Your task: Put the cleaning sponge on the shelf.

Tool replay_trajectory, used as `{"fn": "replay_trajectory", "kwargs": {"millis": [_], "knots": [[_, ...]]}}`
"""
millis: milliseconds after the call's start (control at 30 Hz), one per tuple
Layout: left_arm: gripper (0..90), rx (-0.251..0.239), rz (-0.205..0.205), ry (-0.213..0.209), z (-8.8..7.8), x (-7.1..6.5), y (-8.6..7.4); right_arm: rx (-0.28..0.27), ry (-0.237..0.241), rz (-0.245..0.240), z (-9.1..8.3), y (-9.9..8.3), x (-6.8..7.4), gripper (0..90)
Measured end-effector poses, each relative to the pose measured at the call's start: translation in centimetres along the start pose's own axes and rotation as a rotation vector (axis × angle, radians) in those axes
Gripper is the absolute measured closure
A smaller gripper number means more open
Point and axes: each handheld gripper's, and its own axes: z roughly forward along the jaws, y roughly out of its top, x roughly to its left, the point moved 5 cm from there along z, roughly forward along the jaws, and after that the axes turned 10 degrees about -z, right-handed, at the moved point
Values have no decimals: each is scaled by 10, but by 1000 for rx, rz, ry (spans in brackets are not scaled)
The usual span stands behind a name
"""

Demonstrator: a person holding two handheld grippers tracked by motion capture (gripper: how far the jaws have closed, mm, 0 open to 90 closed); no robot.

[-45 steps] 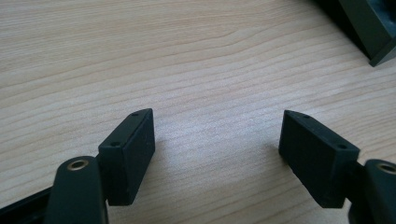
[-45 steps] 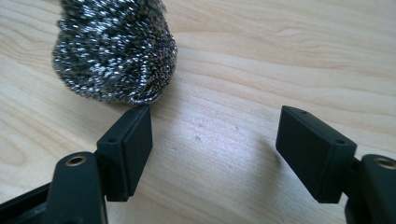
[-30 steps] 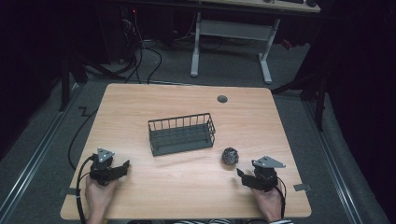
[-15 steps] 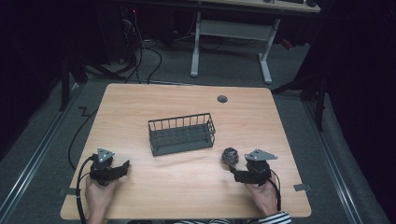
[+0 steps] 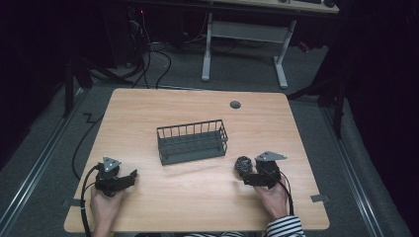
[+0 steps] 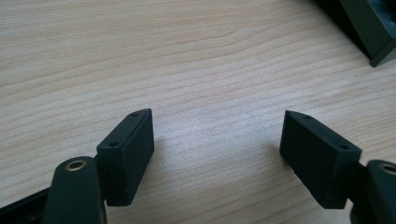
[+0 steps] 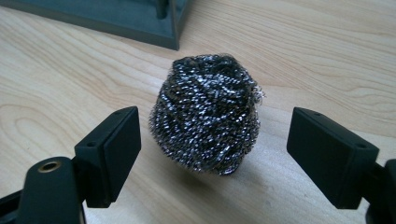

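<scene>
Scouring ball: a round ball of dark, glinting steel-wire wool (image 7: pixel 208 116) lies on the light wooden surface (image 5: pixel 197 197), near the right, just beside the near right corner of the basket but apart from it; in the high view it shows as a small dark lump (image 5: pixel 242 164).
Right gripper: the right gripper (image 7: pixel 212 158) is held low over the surface at the near right, pointing left at the ball (image 5: pixel 248 174).
Right fingers: the two black fingers (image 7: pixel 114 149) stand wide apart with the wire-wool ball between them; there is a clear gap on each side, wider at the right, so neither pad presses on it. They have just been opening.
Left gripper: the left gripper (image 6: pixel 217 149) rests at the near left of the surface (image 5: pixel 129 177), held by the person's left hand (image 5: pixel 104 205), well apart from the ball.
Left fingers: spread wide, with bare wood between the black pads (image 6: pixel 128 149) and nothing held.
Basket: a dark grey wire basket with a solid floor (image 5: pixel 192 142) stands upright in the middle of the surface; one corner shows at the far edge of each gripper view.
Right hand: the right hand (image 5: pixel 271 197) grips the tool from the near edge, with a striped sleeve (image 5: pixel 285 228) behind it.
Hole: a small round grey cable grommet (image 5: pixel 235 104) sits in the surface at the far side.
</scene>
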Motion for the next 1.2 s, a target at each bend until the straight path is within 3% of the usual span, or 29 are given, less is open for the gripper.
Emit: {"fn": "replay_trajectory", "kwargs": {"millis": [167, 367, 700, 1200], "knots": [[266, 0, 0, 0, 0, 0, 0, 30, 17, 28, 9, -2, -3, 188], [266, 0, -1, 0, 0, 0, 0, 28, 27, 44, 13, -1, -3, 220], [266, 0, -1, 0, 0, 0, 0, 39, 20, -14, 19, 4, 3, 334], [266, 0, -1, 0, 0, 0, 0, 27, 40, -21, 12, 5, 5, 389]]}}
